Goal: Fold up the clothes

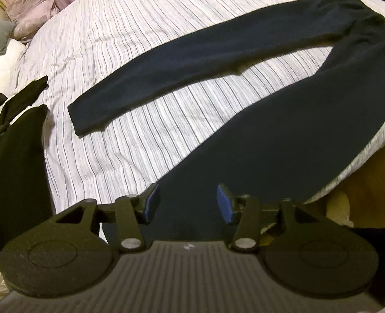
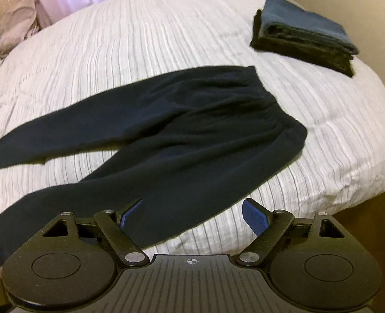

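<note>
Left wrist view: a heap of black clothes (image 1: 12,140) lies at the bed's (image 1: 129,39) left edge. One pair of navy trousers (image 1: 283,120) lies spread, legs apart, near leg under the left gripper (image 1: 188,203), jaws apart, empty. The right gripper (image 2: 192,215), likewise spread, hovers at the near edge. One folded stack (image 2: 304,35), perhaps three garments, occupies the far right corner.

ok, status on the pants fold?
Left gripper open, empty, over near leg. Right gripper open, empty. Dark pants flat, legs apart, unfolded. Folded stack clear of them.
</note>
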### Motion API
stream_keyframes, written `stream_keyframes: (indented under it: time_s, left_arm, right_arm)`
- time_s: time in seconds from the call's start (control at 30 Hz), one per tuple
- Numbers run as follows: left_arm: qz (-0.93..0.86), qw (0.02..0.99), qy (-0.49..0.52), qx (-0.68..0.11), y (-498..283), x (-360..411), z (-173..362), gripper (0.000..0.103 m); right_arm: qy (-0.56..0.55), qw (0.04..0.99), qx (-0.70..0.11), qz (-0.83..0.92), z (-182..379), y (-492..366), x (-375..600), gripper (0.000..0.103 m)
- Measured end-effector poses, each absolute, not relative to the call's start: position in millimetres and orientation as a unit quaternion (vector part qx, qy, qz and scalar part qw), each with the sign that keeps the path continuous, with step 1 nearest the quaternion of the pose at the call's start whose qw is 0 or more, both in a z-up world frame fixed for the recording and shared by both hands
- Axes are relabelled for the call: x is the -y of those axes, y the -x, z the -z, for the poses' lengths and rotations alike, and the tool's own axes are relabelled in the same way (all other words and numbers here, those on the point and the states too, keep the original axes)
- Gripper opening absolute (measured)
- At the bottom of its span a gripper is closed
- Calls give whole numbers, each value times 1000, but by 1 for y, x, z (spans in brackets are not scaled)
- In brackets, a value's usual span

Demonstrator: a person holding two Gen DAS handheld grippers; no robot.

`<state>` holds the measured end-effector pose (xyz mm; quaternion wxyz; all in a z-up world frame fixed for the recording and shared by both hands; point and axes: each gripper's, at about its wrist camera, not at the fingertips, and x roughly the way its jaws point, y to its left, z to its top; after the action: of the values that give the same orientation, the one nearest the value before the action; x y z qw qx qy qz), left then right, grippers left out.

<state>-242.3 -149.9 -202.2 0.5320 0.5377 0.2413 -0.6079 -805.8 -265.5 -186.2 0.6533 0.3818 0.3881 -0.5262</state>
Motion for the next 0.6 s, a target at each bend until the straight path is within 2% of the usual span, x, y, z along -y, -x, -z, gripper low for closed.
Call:
stream_keyframes:
  time_s: [0.6]
  left_arm:
    - [606, 529, -549, -229, 271, 150, 201, 45]
  right_arm:
    - [-401, 657, -375, 516, 197, 825, 279, 85]
